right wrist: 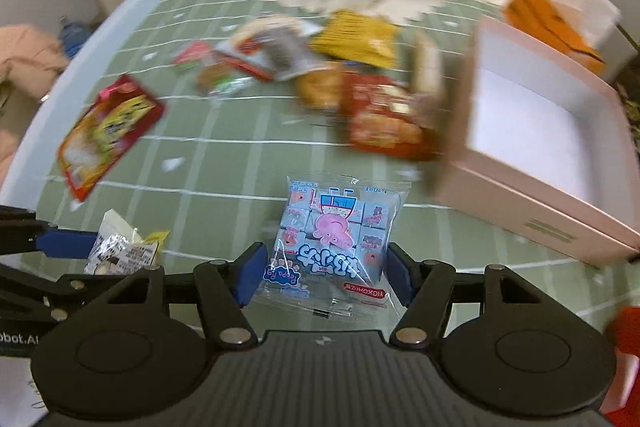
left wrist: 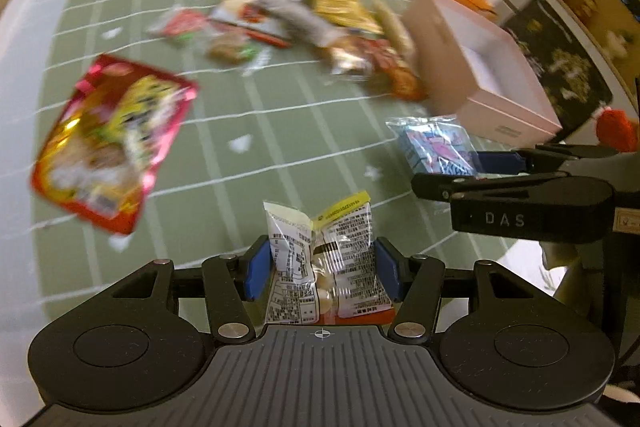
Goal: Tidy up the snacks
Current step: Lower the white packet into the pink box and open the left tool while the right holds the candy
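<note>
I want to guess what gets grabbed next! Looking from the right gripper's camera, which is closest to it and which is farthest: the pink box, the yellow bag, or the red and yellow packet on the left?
1. Pink box: nearest to the right gripper, just ahead on its right.
2. Red and yellow packet: farther, off to the left.
3. Yellow bag: farthest, at the back of the pile.

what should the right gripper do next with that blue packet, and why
Probably carry the blue packet over to the open pink box and let go there. The right gripper already pinches it, and the box's white inside looks bare.
</note>
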`<state>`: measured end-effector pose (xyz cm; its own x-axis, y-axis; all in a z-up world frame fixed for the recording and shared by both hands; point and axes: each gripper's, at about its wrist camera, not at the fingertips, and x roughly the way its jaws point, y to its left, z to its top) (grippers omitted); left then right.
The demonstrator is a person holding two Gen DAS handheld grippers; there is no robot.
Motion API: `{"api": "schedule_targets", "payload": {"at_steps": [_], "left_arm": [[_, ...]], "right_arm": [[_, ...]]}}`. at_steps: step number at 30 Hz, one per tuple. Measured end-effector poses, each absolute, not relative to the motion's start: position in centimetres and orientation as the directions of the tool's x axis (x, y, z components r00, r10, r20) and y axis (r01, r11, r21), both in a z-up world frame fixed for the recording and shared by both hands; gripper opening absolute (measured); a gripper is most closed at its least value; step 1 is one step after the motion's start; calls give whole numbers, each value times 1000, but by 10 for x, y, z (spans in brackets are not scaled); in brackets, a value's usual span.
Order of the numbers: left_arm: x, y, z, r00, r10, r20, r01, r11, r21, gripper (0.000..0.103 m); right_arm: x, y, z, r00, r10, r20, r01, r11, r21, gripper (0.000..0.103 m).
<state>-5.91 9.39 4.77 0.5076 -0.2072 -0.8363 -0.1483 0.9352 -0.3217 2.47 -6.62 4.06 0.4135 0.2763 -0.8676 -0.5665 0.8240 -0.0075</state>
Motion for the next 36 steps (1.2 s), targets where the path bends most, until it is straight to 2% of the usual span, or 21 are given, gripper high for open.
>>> {"api": "schedule_targets", "payload": {"at_steps": [8, 19, 29, 36], "left_arm": [[-26, 69, 40, 473, -228, -851, -93, 948, -306, 61], [14, 45, 47, 453, -212, -866, -54, 963, -264, 60], [118, -2, 122, 577, -203, -792, 18, 972, -236, 60], [188, -47, 113, 548, -172, -819, 39, 983, -180, 61]], "right_arm": [[28, -99, 26, 416, 242, -877, -513, 858, -6, 64], [39, -130, 17, 408, 270, -872, -501, 865, 33, 65], [59, -145, 18, 387, 325, -863, -536, 841, 76, 64], [67, -154, 17, 367, 362, -857, -562, 820, 106, 65]]}}
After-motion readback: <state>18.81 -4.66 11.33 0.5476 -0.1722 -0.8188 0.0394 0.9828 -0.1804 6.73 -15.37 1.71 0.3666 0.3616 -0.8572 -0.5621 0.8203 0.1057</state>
